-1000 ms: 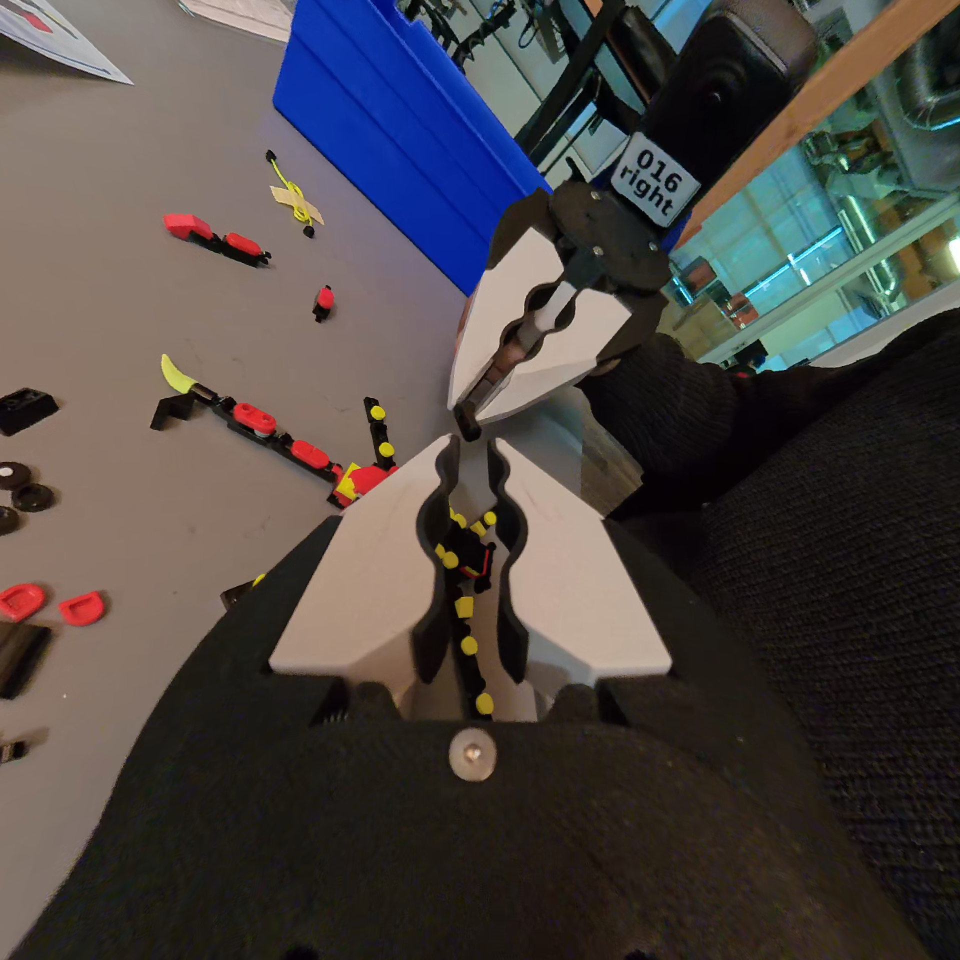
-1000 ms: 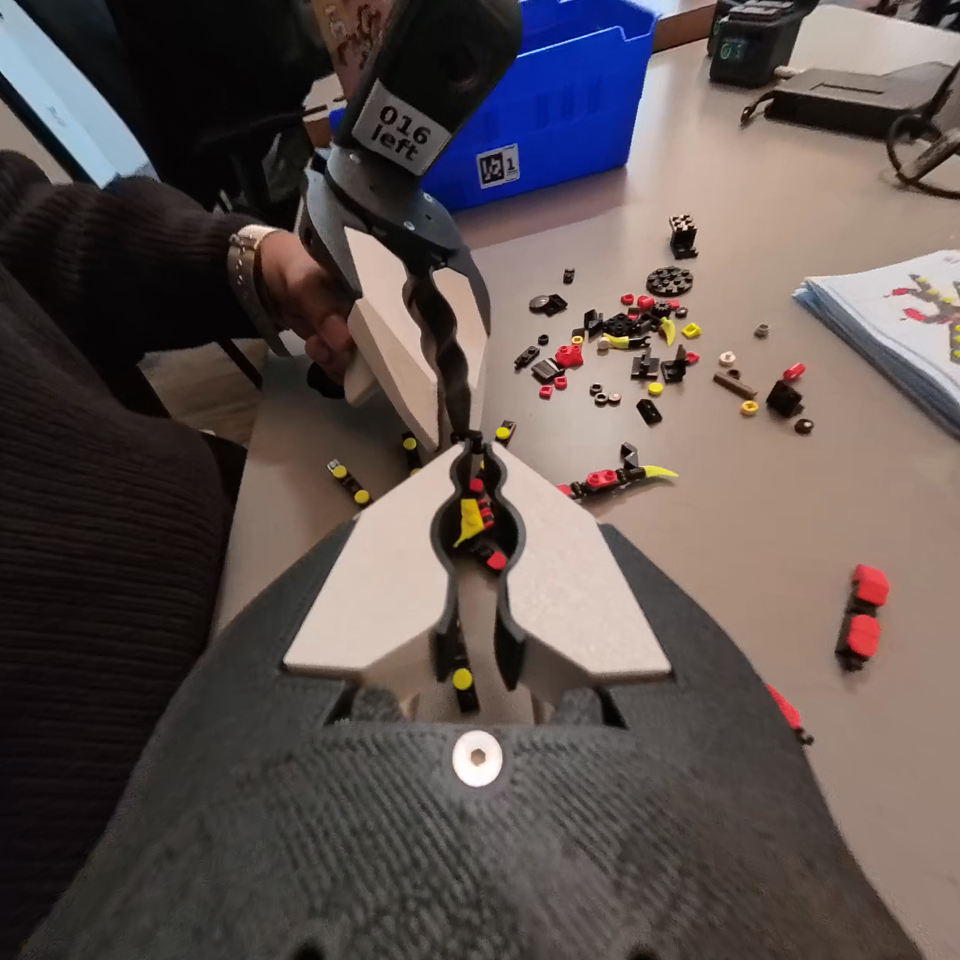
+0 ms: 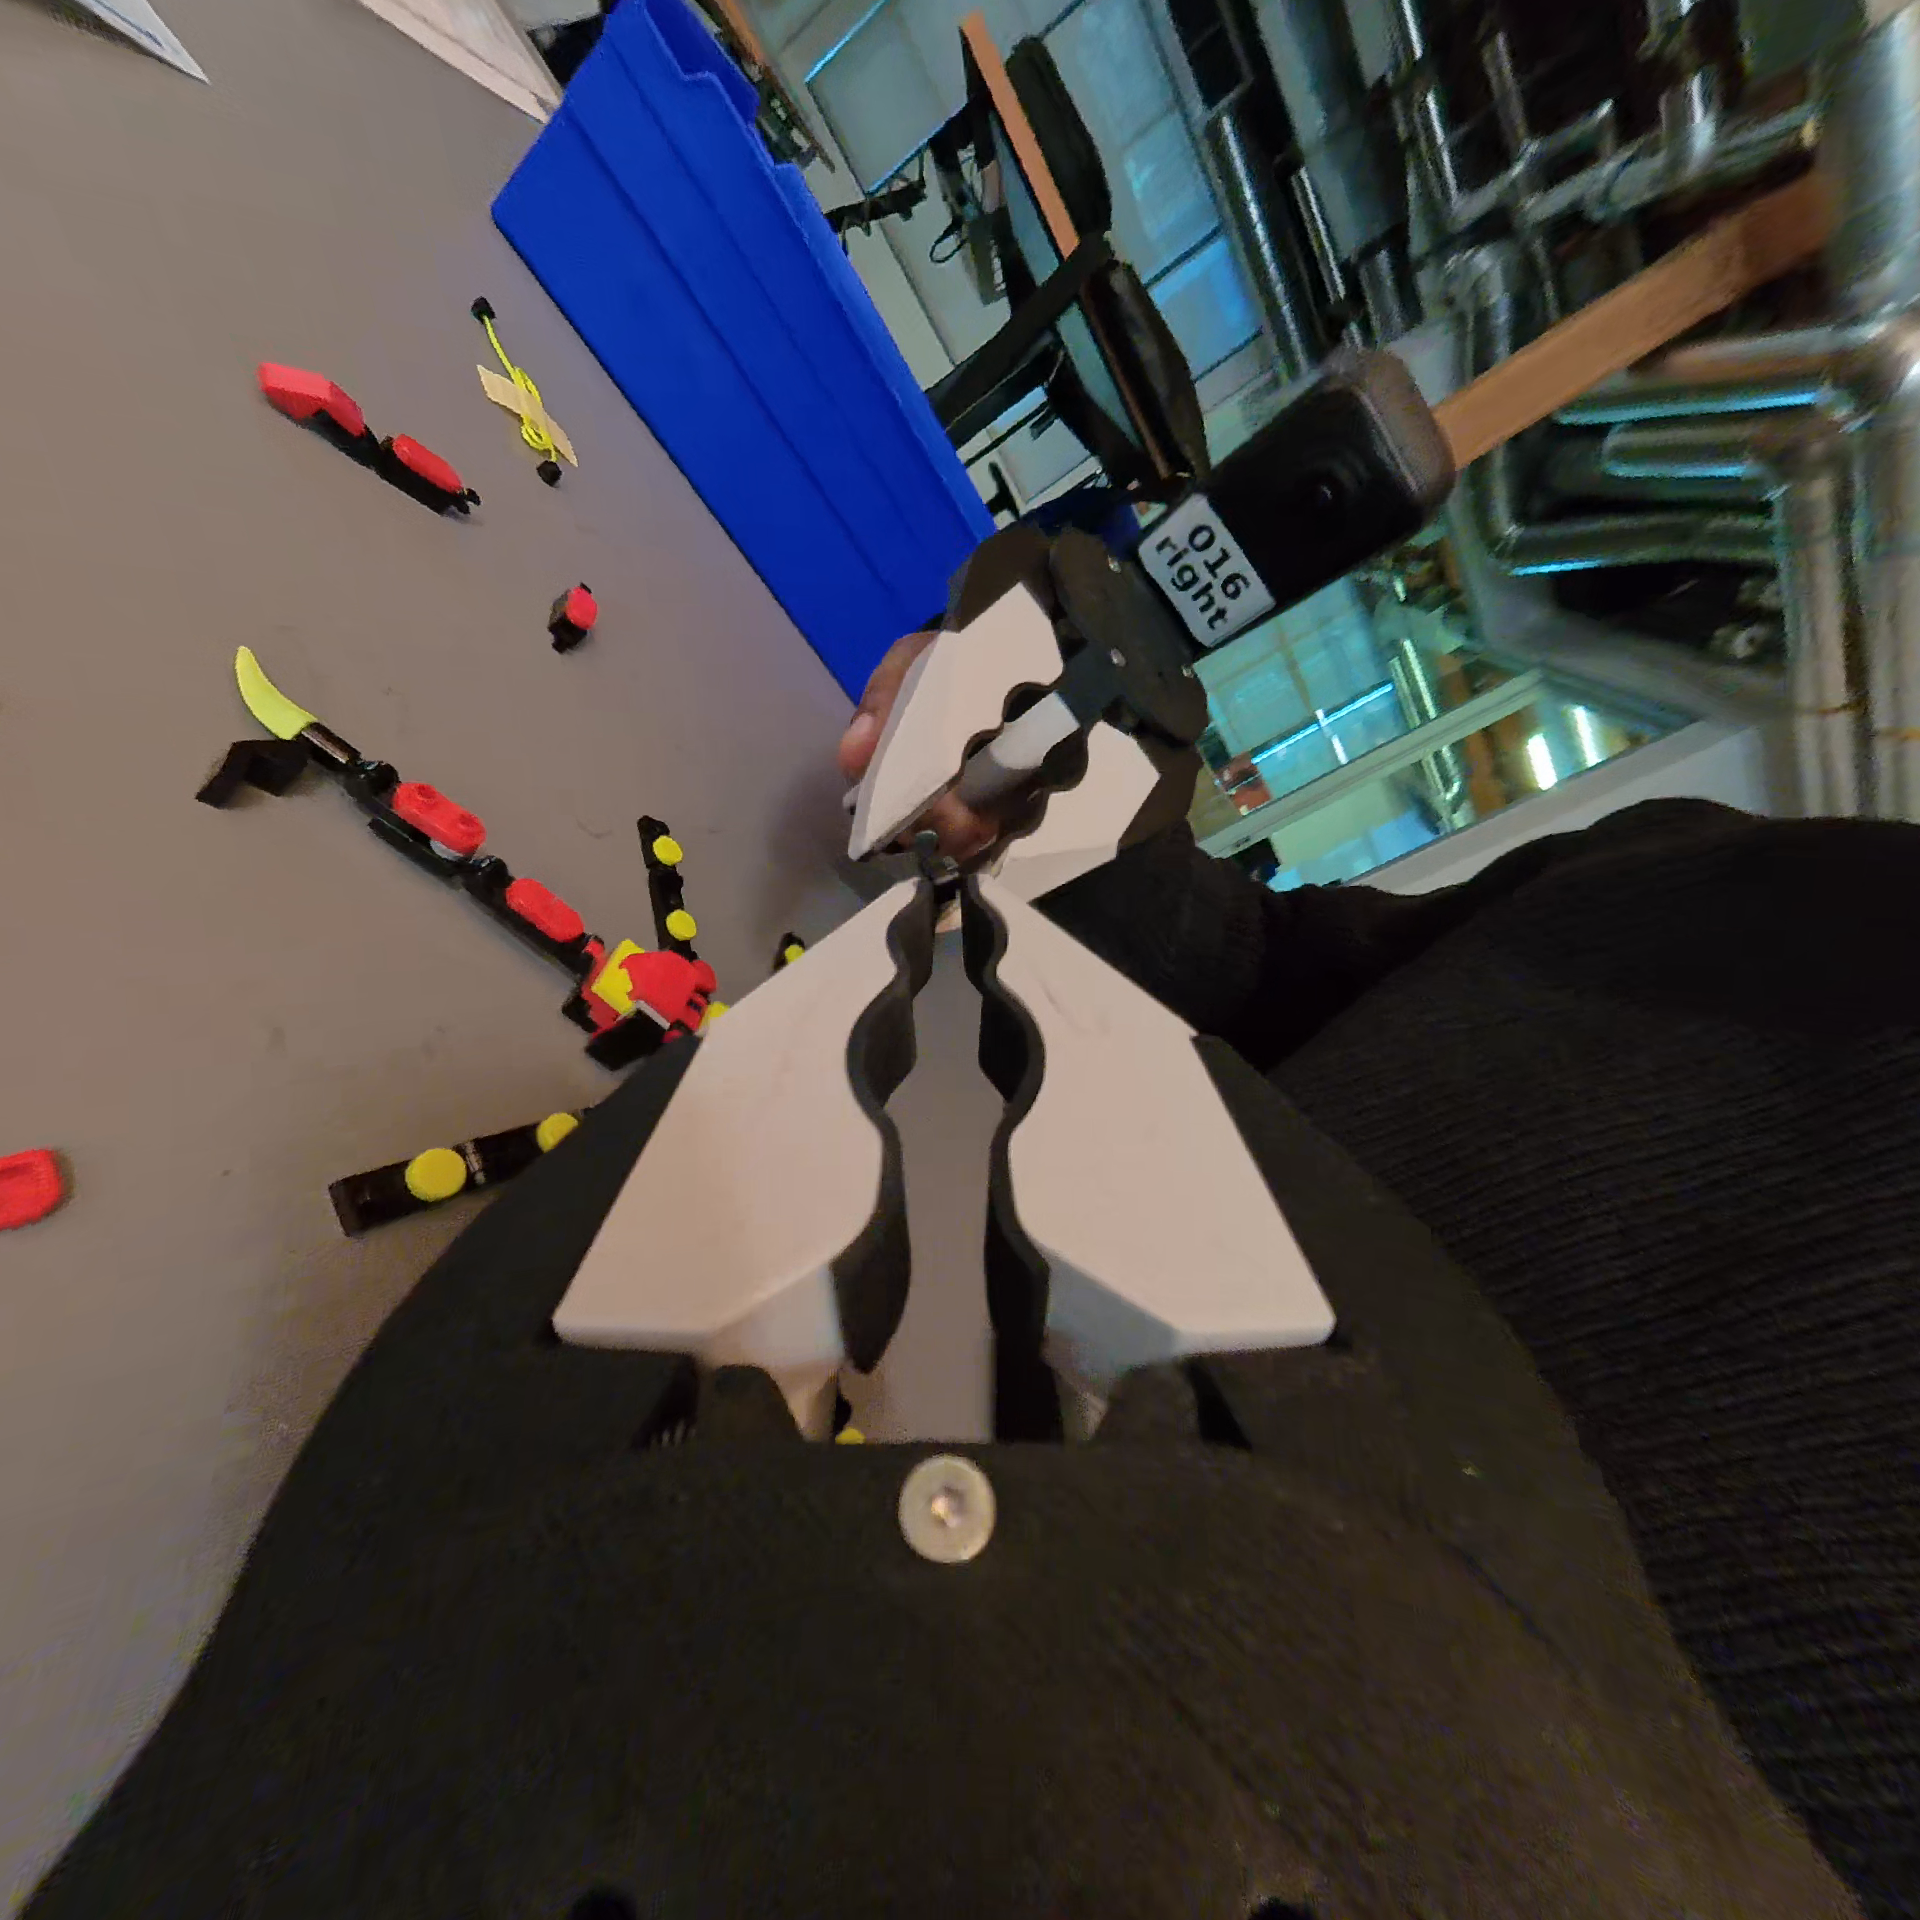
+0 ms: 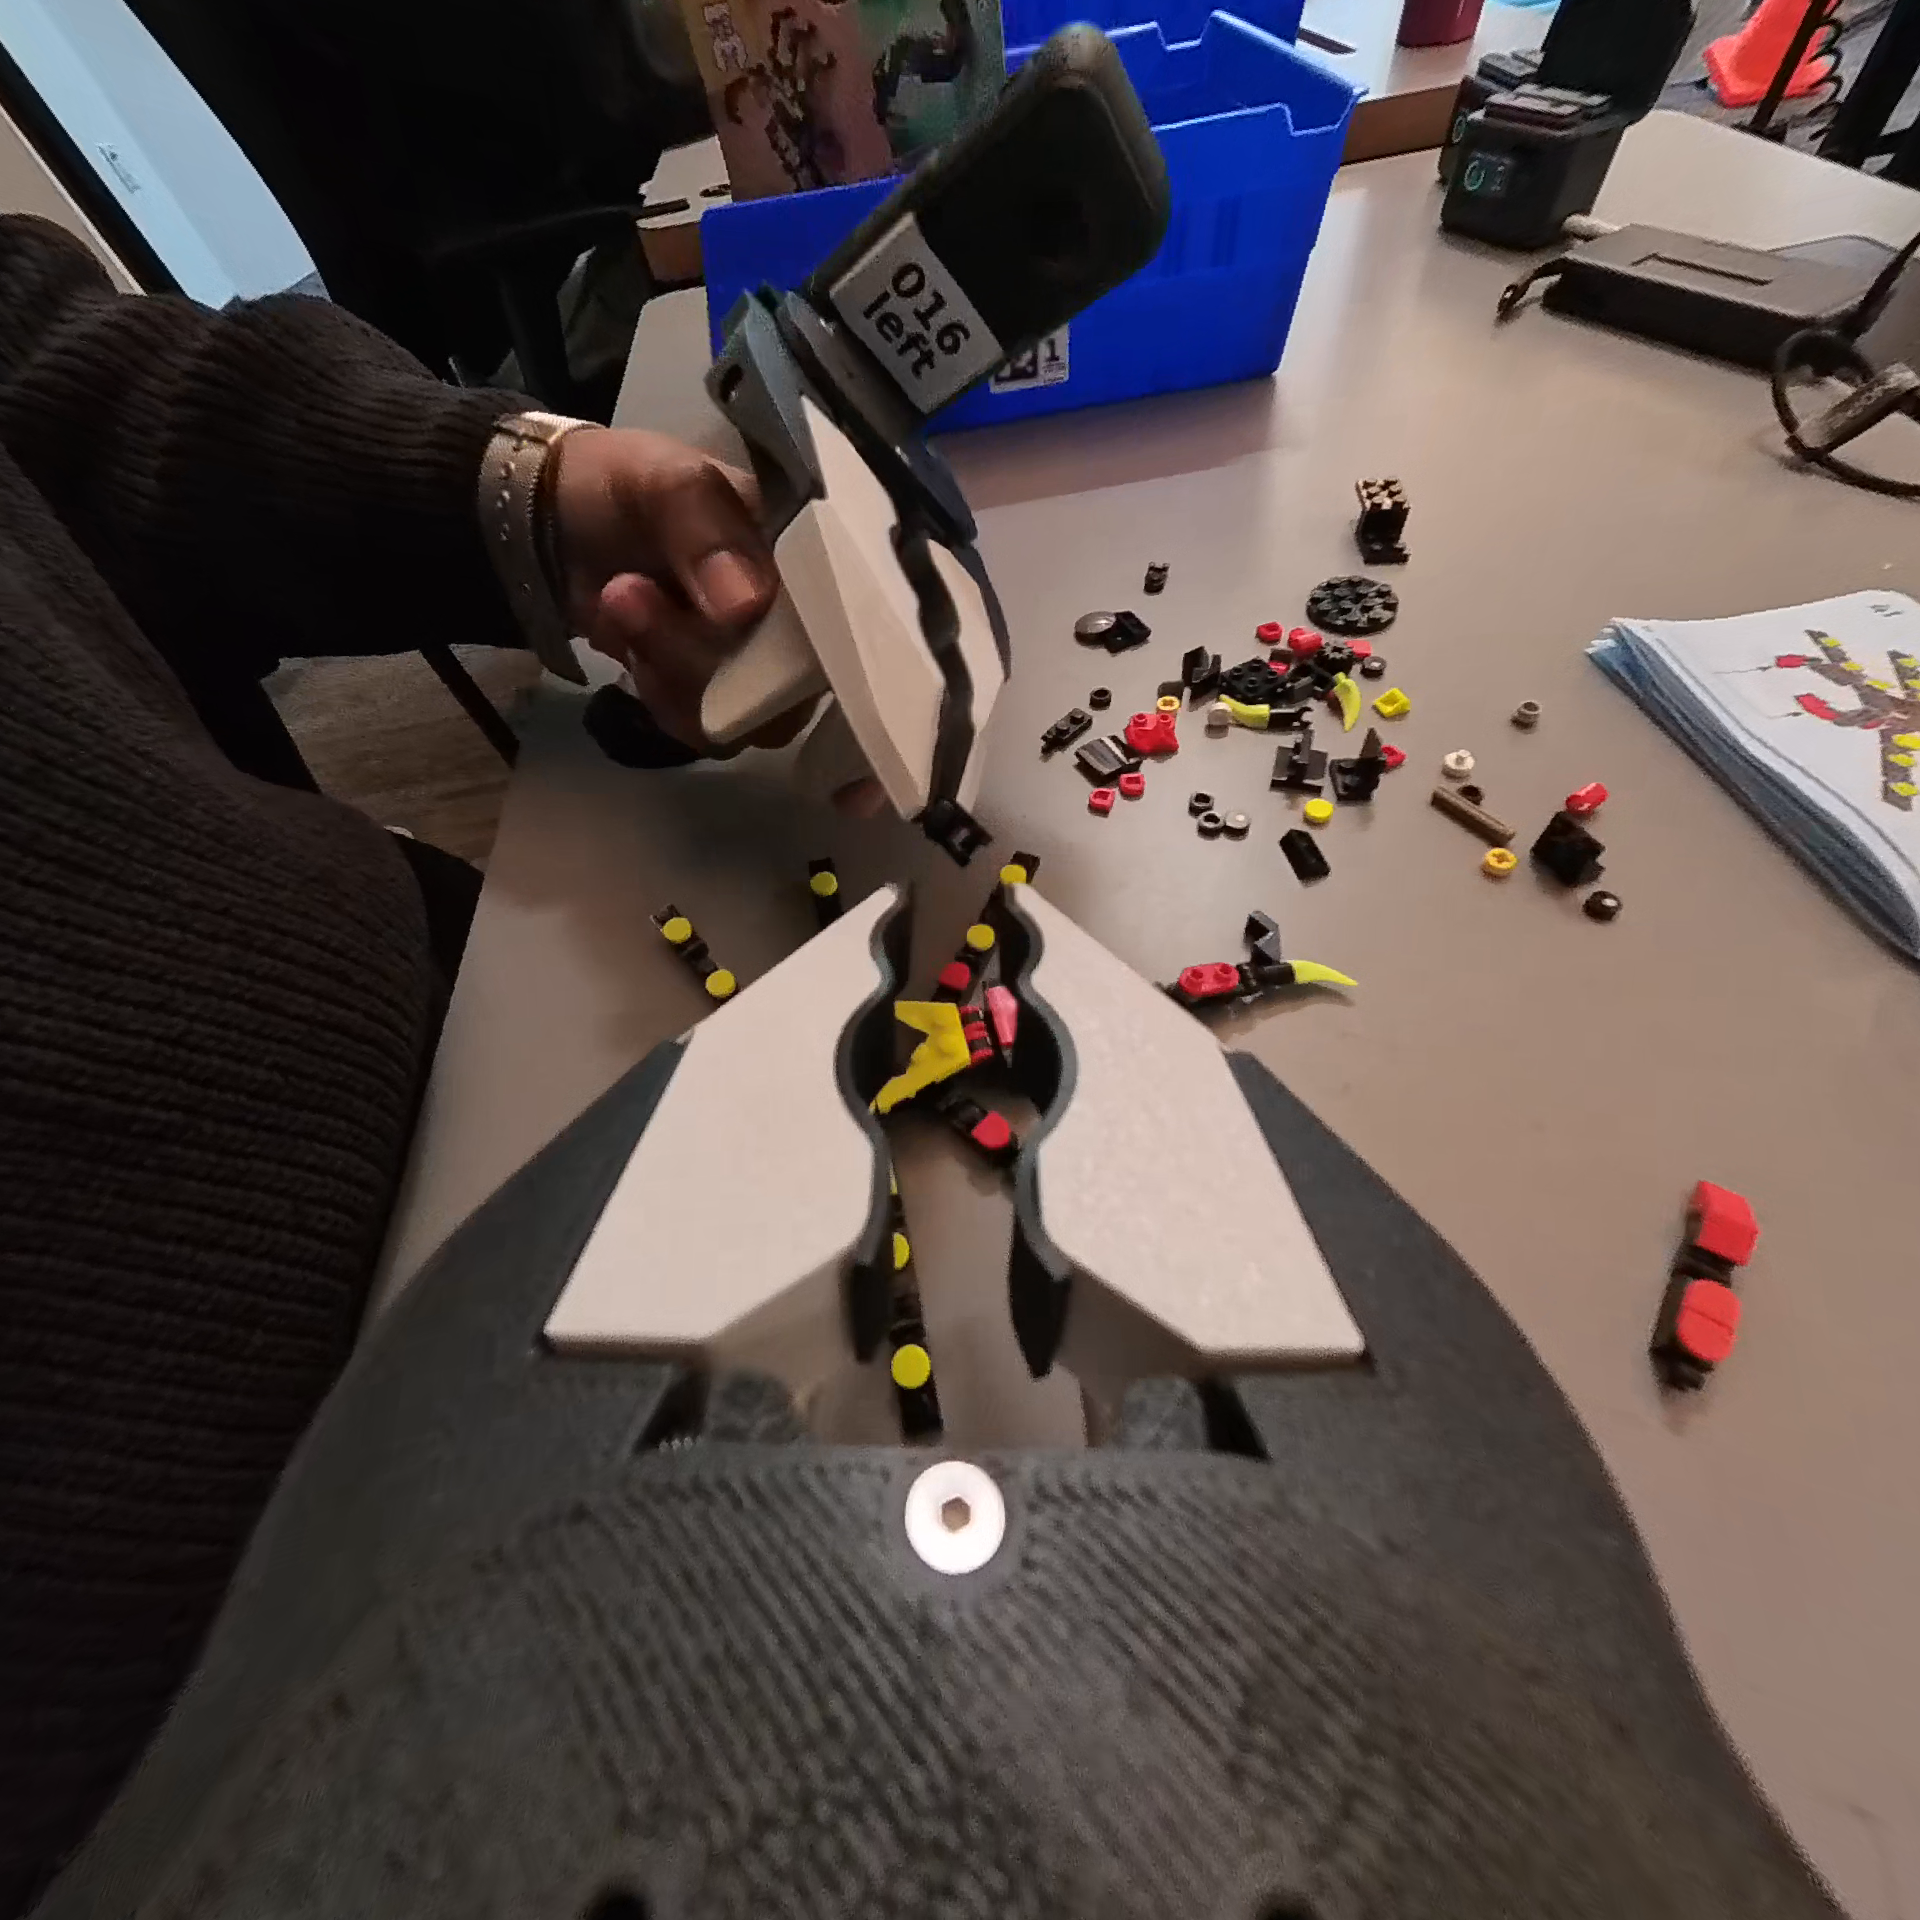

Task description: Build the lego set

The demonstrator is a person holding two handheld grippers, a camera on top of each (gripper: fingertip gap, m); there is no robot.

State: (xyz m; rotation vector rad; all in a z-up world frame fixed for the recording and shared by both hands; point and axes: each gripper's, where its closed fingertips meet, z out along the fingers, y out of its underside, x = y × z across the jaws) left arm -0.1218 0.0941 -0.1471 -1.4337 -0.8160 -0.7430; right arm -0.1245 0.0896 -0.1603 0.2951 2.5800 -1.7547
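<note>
My left gripper (image 3: 943, 896) is shut on a small black lego piece (image 3: 938, 871) and holds it above the table. In the right wrist view the left gripper (image 4: 951, 810) and the black piece (image 4: 958, 831) hang just beyond my right gripper (image 4: 961, 899). The right gripper is open and empty, with its jaws a little apart. In the left wrist view the right gripper (image 3: 935, 847) faces my left one, tip to tip. The red, yellow and black lego model (image 4: 956, 1039) lies on the grey table under the right gripper. It also shows in the left wrist view (image 3: 644, 987).
A blue bin (image 4: 1195, 260) stands at the back. A pile of loose pieces (image 4: 1278, 707) and an instruction booklet (image 4: 1787, 748) lie to the right. A leg with a yellow claw (image 4: 1257, 977) and a red-and-black piece (image 4: 1704, 1288) lie nearby. A person's dark sleeves fill the left. My left and right fingertips are right by each other.
The small black piece has passed from the right gripper to the left. The left has shut on it and the right has opened. Both grippers have tilted and risen slightly.
</note>
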